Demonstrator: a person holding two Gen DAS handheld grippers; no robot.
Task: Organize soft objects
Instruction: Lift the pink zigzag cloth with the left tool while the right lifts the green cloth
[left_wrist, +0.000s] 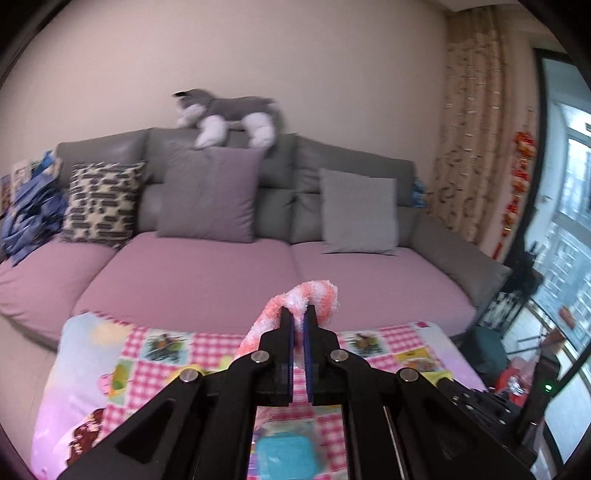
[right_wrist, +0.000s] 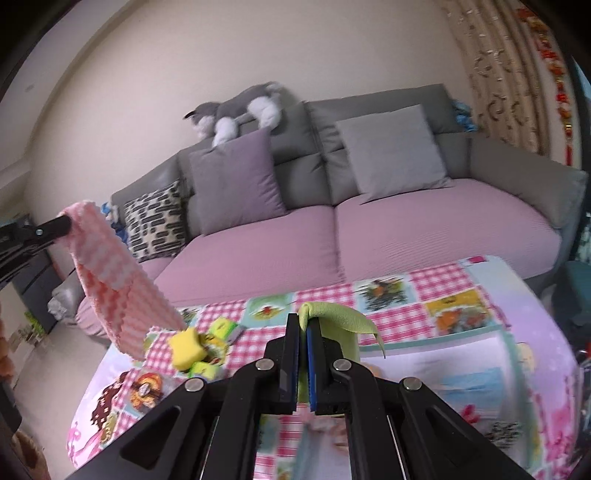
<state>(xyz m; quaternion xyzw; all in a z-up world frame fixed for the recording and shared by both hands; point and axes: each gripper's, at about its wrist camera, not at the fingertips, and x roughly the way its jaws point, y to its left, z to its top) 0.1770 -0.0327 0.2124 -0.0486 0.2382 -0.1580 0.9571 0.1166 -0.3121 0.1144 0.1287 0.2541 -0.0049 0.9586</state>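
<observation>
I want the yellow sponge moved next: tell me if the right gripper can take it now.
Probably not yet: the right gripper is shut on a green cloth. The yellow sponge lies uncovered on the table, beside the hanging pink towel.

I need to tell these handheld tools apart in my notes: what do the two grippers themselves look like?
They look the same. The left gripper and right gripper each have matte black angular linkage arms with triangular cut-outs, round silver pivot bolts, and two flat black fingers with blue pads on the inner faces. No cables or markings are visible.
</observation>
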